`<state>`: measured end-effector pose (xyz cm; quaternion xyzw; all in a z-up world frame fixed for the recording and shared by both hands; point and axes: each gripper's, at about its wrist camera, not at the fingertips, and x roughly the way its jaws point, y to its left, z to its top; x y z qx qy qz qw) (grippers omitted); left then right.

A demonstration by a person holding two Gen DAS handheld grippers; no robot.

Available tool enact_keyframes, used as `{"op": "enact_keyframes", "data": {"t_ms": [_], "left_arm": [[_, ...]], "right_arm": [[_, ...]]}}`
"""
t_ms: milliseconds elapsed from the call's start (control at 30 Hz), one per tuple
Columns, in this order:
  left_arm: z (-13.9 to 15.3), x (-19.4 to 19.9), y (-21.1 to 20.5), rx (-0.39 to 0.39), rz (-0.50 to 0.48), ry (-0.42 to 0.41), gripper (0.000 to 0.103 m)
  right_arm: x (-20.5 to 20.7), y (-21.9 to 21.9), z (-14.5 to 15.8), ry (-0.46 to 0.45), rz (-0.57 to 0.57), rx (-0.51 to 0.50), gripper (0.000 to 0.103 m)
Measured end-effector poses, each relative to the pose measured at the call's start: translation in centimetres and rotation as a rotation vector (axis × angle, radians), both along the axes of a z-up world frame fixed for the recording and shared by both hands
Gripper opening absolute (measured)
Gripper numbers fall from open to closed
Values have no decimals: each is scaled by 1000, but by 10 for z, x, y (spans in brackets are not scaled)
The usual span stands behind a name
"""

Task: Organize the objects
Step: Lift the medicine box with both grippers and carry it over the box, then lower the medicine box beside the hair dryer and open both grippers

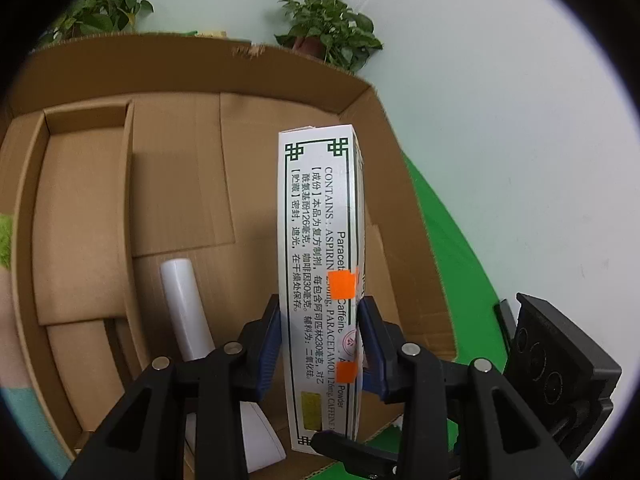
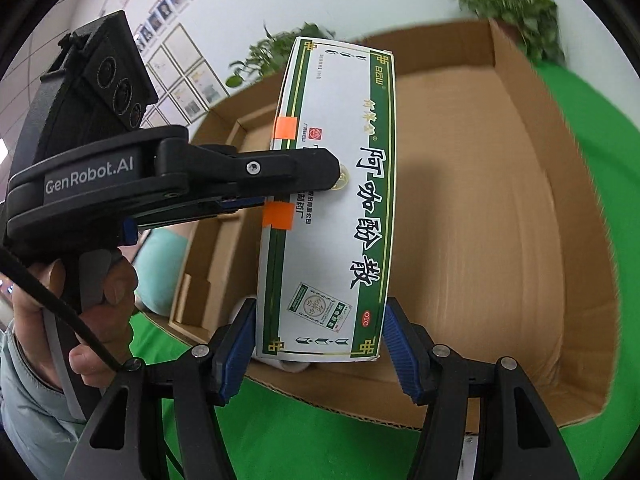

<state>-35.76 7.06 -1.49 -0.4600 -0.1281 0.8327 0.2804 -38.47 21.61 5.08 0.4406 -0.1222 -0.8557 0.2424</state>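
We see the left gripper (image 1: pixel 320 320) clamped across the medicine box (image 1: pixel 320 216); right gripper (image 2: pixel 320 332) pads straddle its end, contact unclear, cardboard box (image 2: pixel 500 220) beyond.

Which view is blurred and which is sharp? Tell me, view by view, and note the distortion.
Left wrist view: sharp, the print on the medicine box is legible; fisheye bends the cardboard box edges, with dark vignette corners. Right wrist view: the medicine box is crisp, but the plants and the cardboard box rim are smeared by motion blur, with the same fisheye curvature.
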Motion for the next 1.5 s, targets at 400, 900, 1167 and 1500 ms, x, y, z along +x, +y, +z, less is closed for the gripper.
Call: {"op": "enact_keyframes", "data": {"t_ms": [400,900,1167,1500], "left_arm": [[-30,-9,0,-12,26,-92,41],[1,24,-43,-73,121,-17,43],[6,46,-80,-49,184,0,43],[-2,60,-86,-28,187,2,43]], "right_arm": [[-24,-12,-18,-91,3,125,59],[-52,-38,-9,-149,8,201,61],[-27,-53,-7,-180,14,240,64],[-31,-52,3,-165,15,223,64]]}}
